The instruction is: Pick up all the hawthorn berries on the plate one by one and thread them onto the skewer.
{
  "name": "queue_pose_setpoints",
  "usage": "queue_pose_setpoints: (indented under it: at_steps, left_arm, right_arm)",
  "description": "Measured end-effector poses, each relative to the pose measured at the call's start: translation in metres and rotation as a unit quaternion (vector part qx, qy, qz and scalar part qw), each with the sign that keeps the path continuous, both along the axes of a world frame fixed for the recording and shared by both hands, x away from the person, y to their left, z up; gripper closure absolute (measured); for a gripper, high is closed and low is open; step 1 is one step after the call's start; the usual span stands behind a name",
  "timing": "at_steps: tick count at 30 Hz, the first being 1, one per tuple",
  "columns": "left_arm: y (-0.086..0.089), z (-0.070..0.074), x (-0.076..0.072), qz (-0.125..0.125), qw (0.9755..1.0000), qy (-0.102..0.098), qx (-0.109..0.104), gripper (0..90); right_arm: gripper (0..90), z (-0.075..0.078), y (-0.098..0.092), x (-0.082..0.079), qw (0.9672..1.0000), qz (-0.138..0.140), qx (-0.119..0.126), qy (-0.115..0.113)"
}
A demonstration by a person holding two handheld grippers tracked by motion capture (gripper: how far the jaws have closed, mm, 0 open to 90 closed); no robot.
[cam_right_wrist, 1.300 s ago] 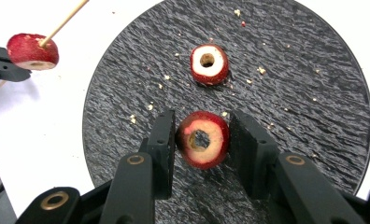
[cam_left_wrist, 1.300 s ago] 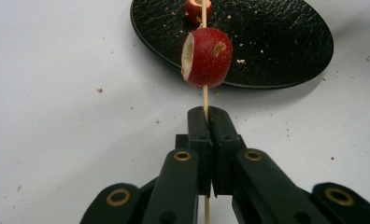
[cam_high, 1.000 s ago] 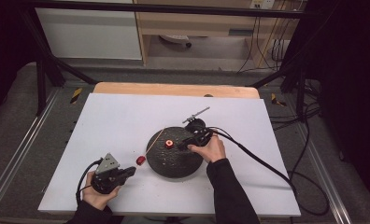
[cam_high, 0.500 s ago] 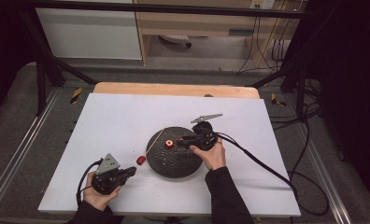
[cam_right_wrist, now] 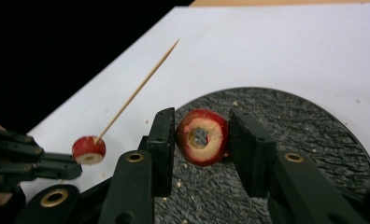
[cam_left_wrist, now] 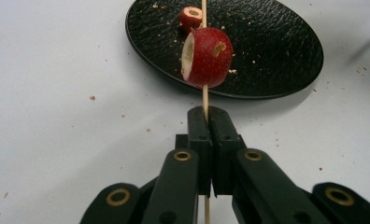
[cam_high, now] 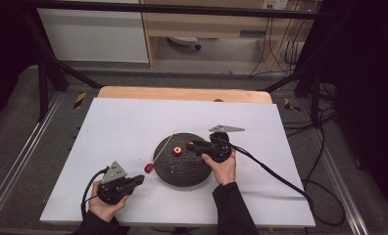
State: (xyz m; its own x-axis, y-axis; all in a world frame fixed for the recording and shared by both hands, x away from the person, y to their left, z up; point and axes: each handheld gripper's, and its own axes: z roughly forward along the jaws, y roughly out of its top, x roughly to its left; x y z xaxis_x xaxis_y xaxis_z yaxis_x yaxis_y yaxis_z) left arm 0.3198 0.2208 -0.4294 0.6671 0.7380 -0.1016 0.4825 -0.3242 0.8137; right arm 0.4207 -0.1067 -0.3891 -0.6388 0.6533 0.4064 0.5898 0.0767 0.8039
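Plate (cam_high: 182, 169) mid-table (cam_high: 133, 117), fruit ring (cam_high: 177, 151) above it, skewer (cam_high: 161, 150) at left.

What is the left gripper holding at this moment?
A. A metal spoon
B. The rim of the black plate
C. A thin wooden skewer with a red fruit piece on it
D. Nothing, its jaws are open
C: the left gripper is shut on the wooden skewer, which carries a red fruit piece.

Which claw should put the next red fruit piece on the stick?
Right claw: it grips the cored fruit ring over the black plate. Left claw is busy holding the skewer.
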Motion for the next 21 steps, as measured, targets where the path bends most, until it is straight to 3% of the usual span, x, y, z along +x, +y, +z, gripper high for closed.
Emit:
queue_pose_setpoints:
  at_steps: [10,21]
  left_arm:
    - [-0.0027,0.0005,-0.0007,0.001,1.0,-0.003,-0.006,88.4]
    - [-0.0055,0.0011,-0.0023,0.005,0.9998,-0.004,-0.019,88.4]
  right_arm:
    - [63.0,-0.0035,-0.0055,-0.001,0.9983,-0.028,0.048,-0.016]
    - [63.1,-0.0016,-0.0063,-0.0023,0.9895,-0.067,0.116,-0.052]
